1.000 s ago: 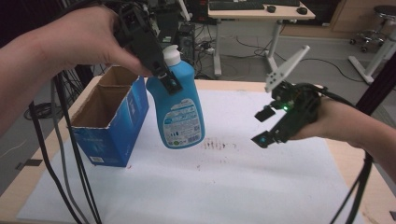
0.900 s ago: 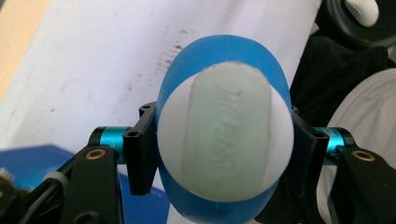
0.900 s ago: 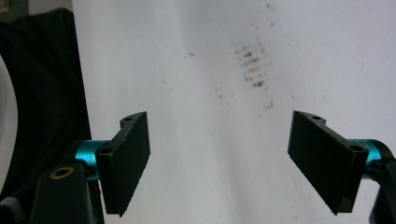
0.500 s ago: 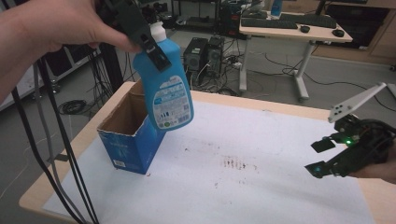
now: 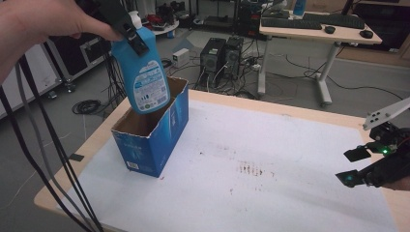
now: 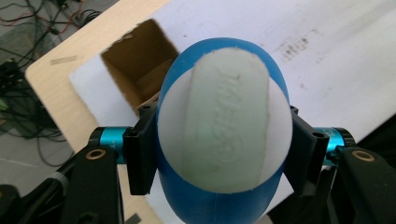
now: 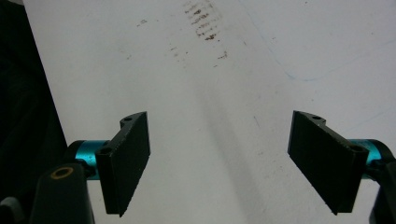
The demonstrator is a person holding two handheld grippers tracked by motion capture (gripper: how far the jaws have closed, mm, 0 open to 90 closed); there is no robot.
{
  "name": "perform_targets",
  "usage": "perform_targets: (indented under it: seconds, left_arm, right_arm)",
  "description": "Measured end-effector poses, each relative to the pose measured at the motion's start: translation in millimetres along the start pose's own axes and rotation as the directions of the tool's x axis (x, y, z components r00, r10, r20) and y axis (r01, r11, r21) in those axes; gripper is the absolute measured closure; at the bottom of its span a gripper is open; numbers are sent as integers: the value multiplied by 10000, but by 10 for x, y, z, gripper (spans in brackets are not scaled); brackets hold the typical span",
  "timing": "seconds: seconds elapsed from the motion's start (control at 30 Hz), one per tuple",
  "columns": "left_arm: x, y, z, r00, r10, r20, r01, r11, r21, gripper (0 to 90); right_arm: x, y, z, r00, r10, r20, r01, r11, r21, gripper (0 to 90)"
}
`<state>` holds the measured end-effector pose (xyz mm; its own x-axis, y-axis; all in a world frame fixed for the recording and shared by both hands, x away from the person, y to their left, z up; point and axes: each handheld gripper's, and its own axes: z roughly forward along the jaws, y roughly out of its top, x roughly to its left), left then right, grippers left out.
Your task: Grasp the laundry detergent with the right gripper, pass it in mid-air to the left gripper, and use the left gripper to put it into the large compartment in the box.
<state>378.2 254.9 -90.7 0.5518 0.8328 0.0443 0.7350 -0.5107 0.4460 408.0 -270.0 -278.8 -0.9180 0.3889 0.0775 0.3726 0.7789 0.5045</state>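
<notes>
The left gripper (image 6: 219, 158) is clamping its two black jaws on the upper shoulders of the blue detergent bottle (image 5: 142, 77), one pad on each narrow flank just under the white cap (image 5: 135, 19); in the left gripper view the pads are pressing flat against the blue plastic on either side of the pale cap top. The bottle is hanging upright from that grip above the open blue cardboard box (image 5: 169, 125), its base reaching about level with the box's rim, judging from the high view.

The bottle is looking like smooth, slightly flexible plastic, probably filled with liquid, so it is likely weighing down on the grip and could slip or swing if squeezed lightly. The shoulder below the cap is seeming the sensible place to hold: the body narrows there and the swell underneath is giving the pads something to catch on. The labelled belly would be wider and more slippery.

The box is standing on the white table cover (image 5: 270, 193) with its top flaps open; the brown inside is showing no contents that can be made out.

The right gripper (image 5: 354, 166) is holding its jaws wide apart, with nothing between them, well away at the table's right edge.
</notes>
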Motion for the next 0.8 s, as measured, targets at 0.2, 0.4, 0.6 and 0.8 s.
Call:
perform_targets:
  seconds: [0.2, 0.4, 0.6, 0.8]
  left_arm:
    - [109, -47, 201, 9986, -66, -532, 78, 9997, 224, 382]
    - [154, -95, 491, 9991, 3, -431, 26, 9977, 677, 383]
    - [133, -143, 784, 9995, 175, -261, -144, 9935, 1132, 383]
    - [156, -249, 1022, 9991, 330, -258, -293, 9907, 1331, 383]
  right_arm:
    - [12, -2, -9, 9999, -15, 122, 15, 10000, 7, 207]
    - [30, -9, -15, 9999, -60, 149, 60, 10000, 2, 207]
    - [39, -36, -21, 9997, -56, 253, 55, 10000, 38, 207]
    - [74, -54, -3, 9994, -101, 341, 95, 9998, 191, 207]
